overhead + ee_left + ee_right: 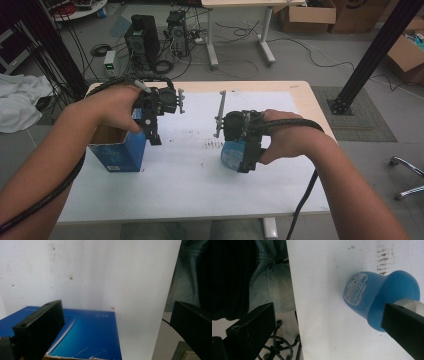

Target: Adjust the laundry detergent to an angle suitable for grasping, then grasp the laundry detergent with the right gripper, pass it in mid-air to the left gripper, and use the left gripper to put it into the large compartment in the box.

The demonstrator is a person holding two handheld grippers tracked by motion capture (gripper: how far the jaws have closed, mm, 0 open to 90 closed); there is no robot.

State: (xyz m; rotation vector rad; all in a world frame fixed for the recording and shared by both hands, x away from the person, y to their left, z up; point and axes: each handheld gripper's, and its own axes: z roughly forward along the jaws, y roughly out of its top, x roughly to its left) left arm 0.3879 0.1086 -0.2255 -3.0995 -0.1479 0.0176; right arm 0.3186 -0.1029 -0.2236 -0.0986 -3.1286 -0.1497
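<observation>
Blue plastic bottle (pixel 384 297) stands on the worktop (pixel 190 170) under the released right gripper (pixel 241 142), its white cap at the 3 o'clock jaw. Smooth, rigid, probably slippery; grip its narrow neck. Left gripper (pixel 152 122) hangs released above the open blue carton (pixel 117 150).

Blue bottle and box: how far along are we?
Done: nothing visibly; the blue bottle stands on the table, apart from the open blue box. In hand: nothing; the left gripper hovers open over the box, the right gripper open over the bottle. Left: probably gripping the bottle and boxing it.
</observation>
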